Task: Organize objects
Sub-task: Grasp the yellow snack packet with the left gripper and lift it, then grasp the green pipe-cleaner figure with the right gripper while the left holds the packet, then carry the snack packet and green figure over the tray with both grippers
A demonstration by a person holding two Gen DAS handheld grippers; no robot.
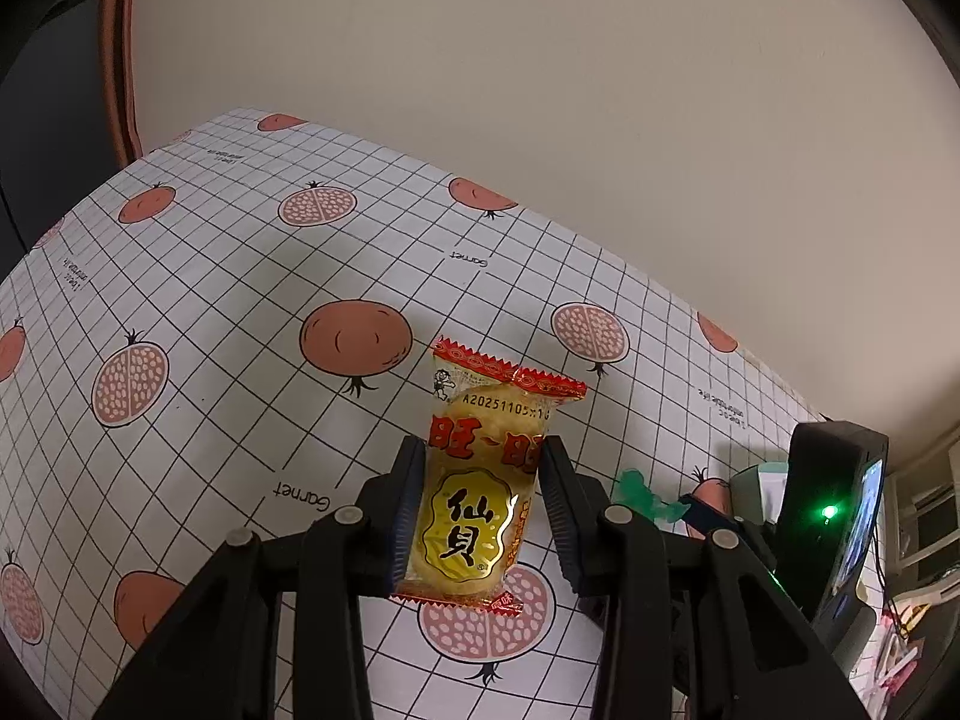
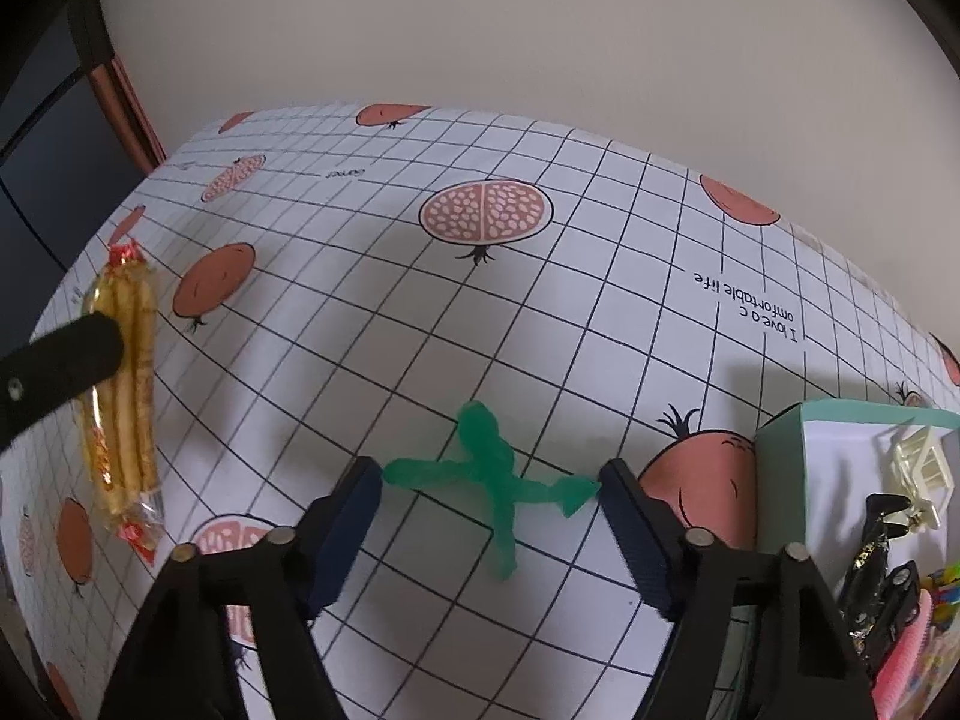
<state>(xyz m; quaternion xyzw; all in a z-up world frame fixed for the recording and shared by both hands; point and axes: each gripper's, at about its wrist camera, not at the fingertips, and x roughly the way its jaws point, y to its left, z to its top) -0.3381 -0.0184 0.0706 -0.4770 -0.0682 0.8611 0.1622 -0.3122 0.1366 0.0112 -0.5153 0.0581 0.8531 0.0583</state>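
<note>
My left gripper (image 1: 485, 450) is shut on a yellow and red rice cracker packet (image 1: 480, 480), pinching it across its middle, over the pomegranate-print tablecloth (image 1: 240, 300). From the right wrist view the same packet (image 2: 123, 384) shows edge-on at the far left, with a black finger (image 2: 60, 360) against it. A green, floppy, X-shaped toy (image 2: 480, 426) lies flat on the cloth. My right gripper (image 2: 489, 474) stands open around it, its fingertips just outside the toy's two side arms. The left wrist view catches that toy (image 1: 636, 492) at the right.
A teal box (image 2: 780, 480) sits at the right edge of the table, holding a white hair clip (image 2: 918, 468), a black wrapped item (image 2: 876, 546) and pink things (image 2: 906, 654). A beige wall runs behind the table. A dark doorway is at the far left.
</note>
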